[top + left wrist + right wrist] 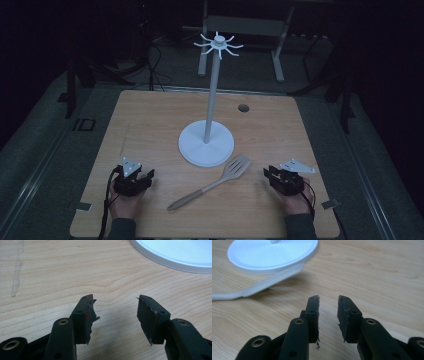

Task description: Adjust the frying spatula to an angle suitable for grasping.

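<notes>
spatula (212, 184) lies diagonally at lower centre, head nearer right claw (270, 175); both claws, left claw (148, 174) included, are parted and empty.

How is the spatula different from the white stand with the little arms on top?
The spatula lies flat on the table; the stand stands upright. The spatula has a slotted head and a brownish handle; the stand is all white, with a round base, a tall pole and a ring of hooks on top. The spatula looks slim; the stand's base is much wider. Both sit between the two grippers, untouched.
</notes>
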Demonstrator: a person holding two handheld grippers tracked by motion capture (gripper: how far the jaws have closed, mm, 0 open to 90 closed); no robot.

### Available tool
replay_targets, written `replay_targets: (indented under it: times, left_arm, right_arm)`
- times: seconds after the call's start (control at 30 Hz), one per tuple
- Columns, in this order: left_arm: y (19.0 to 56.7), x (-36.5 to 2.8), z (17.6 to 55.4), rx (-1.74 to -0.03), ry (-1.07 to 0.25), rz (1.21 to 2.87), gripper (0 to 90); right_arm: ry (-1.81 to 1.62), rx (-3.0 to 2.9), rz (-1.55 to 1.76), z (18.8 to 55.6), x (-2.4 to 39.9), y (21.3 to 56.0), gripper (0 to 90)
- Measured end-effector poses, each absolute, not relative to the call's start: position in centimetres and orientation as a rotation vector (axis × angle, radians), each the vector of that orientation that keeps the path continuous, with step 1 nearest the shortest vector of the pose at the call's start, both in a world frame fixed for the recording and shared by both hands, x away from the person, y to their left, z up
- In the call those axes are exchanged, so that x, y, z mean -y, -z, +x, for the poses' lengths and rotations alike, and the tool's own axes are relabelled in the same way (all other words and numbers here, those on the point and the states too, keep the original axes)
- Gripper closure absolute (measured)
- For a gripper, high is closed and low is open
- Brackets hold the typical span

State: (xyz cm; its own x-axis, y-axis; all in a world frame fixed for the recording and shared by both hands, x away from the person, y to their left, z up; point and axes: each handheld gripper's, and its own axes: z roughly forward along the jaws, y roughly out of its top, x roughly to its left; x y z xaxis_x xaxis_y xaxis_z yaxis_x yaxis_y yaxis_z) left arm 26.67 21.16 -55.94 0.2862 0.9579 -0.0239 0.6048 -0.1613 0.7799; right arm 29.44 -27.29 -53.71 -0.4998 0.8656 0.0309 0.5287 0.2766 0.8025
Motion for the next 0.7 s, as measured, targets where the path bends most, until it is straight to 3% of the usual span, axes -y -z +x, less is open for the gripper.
replay_targets:
  times: [0.27, 0.7]
  left_arm:
    - [55.9, -21.3, 26.6, -1.418, -0.642, 1.859, 47.4]
    - [56.0, -21.6, 26.5, -1.438, -0.63, 1.853, 47.4]
  right_arm:
    - [-1.127, -2.195, 1.181, 30.3, 25.2, 52.3, 84.6]
    - [-1.027, -2.305, 1.078, 33.5, 20.7, 51.2, 83.6]
